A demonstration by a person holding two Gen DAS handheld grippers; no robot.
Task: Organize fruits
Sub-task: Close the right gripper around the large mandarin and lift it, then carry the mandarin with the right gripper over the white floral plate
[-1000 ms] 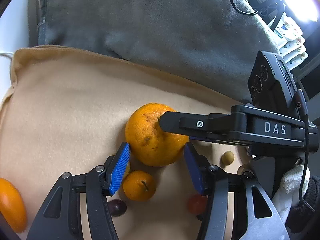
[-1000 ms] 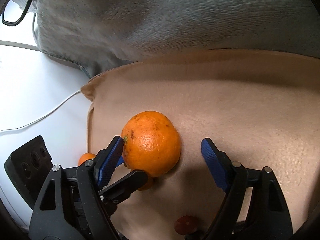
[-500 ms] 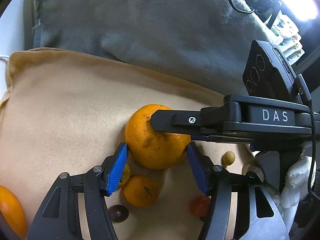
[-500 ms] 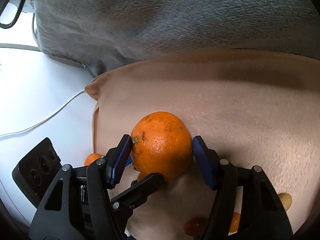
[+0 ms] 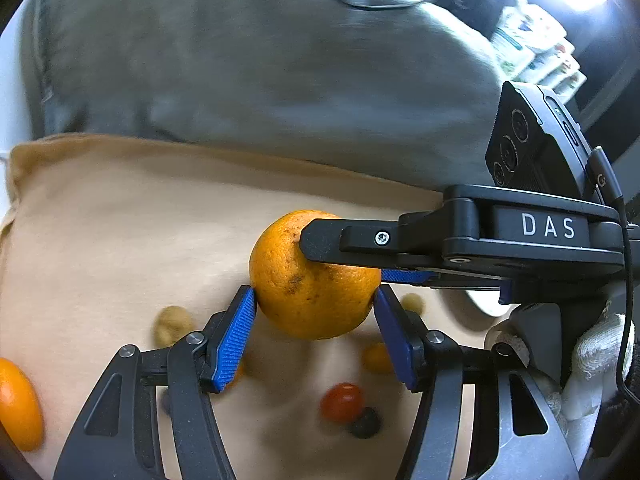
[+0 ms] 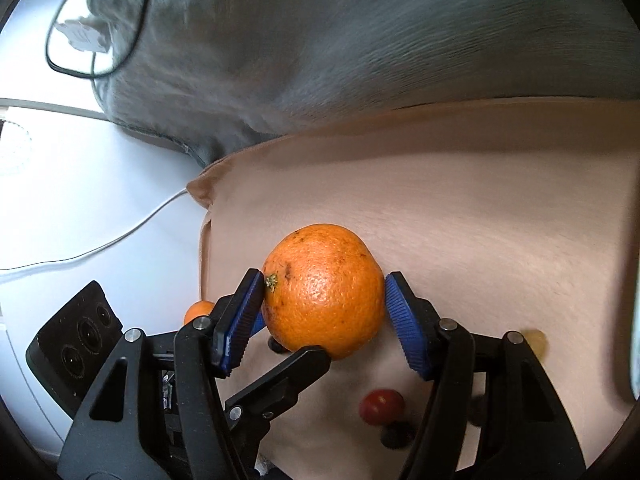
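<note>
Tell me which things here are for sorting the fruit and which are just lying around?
For the job: big orange, held by both the left gripper and right gripper; small orange; red tomato; dark berry; beige cloth under the fruit.

Just lying about: grey blanket; black cable; white cable.

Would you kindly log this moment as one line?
left gripper: shut on orange | right gripper: shut on orange | orange: off beige cloth | small fruits: on cloth
</note>
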